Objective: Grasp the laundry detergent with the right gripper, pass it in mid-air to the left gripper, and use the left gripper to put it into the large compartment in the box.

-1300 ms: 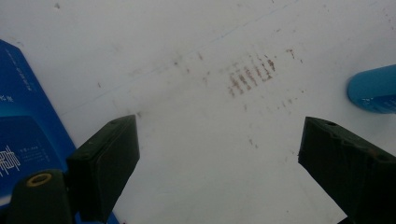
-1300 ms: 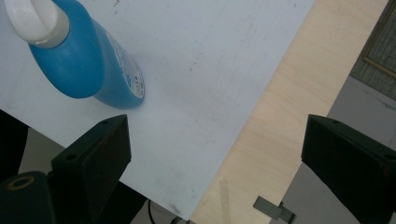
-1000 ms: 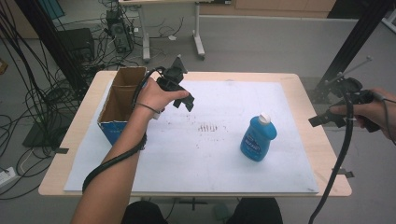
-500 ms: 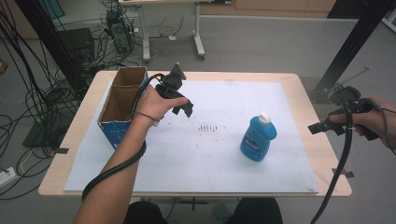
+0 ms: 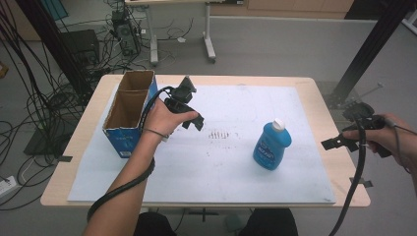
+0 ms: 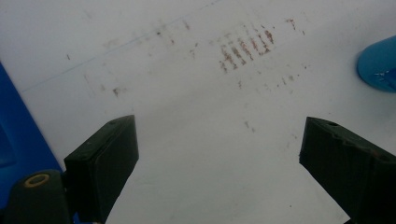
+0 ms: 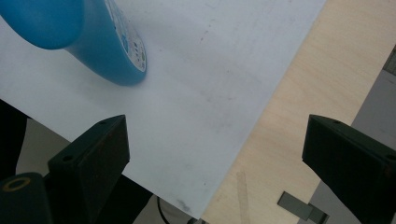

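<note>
From up top, the person's left gripper (image 5: 189, 115) is hanging over the white sheet (image 5: 196, 167) right next to the cardboard box (image 5: 129, 109), which sits at the table's left side with its two open compartments facing up. The blue bottle (image 5: 269, 146) with the white cap stands upright on the sheet, toward the right, well apart from that gripper. The right gripper (image 5: 344, 141) is out past the sheet over the bare wood edge of the table (image 5: 322, 98), near the bottle but not touching it, and from this angle I can't really make out how its jaws sit. Over on the left gripper view, the left gripper (image 6: 217, 154) has its jaws spread wide with nothing between them, just the sheet with a patch of reddish-brown scuff marks (image 6: 245, 49), a blue bit of the box wall at the left edge and a sliver of the bottle (image 6: 379, 67) at the far right. Right gripper view: the right gripper (image 7: 215, 154) is wide apart too, empty, pointed at the sheet's edge and the wood, with the bottle (image 7: 79, 35) up in the top left corner.
</note>
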`<state>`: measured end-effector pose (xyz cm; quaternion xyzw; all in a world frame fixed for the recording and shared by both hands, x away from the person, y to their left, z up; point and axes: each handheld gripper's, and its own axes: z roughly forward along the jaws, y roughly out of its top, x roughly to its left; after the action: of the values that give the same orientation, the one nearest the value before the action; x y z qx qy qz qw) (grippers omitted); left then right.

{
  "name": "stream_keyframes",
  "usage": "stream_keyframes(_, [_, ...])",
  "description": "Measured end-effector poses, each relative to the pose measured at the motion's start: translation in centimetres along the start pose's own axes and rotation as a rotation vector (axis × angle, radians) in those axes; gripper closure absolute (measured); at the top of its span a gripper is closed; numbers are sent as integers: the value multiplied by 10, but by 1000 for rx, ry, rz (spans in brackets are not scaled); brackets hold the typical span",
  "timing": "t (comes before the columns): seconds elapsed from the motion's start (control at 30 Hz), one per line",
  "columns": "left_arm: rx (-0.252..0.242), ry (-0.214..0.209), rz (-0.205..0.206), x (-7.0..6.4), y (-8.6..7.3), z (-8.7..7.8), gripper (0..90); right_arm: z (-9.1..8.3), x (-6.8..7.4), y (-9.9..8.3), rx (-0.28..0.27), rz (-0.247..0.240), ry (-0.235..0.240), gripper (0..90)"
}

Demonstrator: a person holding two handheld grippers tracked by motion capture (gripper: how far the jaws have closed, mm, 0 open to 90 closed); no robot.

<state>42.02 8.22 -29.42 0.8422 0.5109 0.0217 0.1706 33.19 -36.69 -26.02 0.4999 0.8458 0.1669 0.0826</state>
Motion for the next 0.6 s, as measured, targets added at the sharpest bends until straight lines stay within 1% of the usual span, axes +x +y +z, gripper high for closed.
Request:
stream_keyframes(0.07, [1, 0, -1, -1, -2, 2, 120, 2, 0, -1, 1, 3, 2, 73])
stream_keyframes(0.13, [1, 1, -3, -1, -3, 4, 121, 7, 0, -4, 5, 6, 8, 73])
stream_keyframes(0.27, [1, 1, 2, -2, -7, 7, 120, 13, -2, -6, 8, 12, 13, 73])
stream_keyframes(0.4, [6, 11, 5, -3, -11, 11, 120, 22, -3, -10, 10, 22, 18, 74])
stream_keyframes(0.57, [7, 8, -1, -4, -16, 15, 120, 32, -3, -13, 14, 19, 27, 74])
stream_keyframes(0.6, [8, 8, 4, -3, -17, 16, 120, 34, -3, -14, 13, 20, 28, 74])
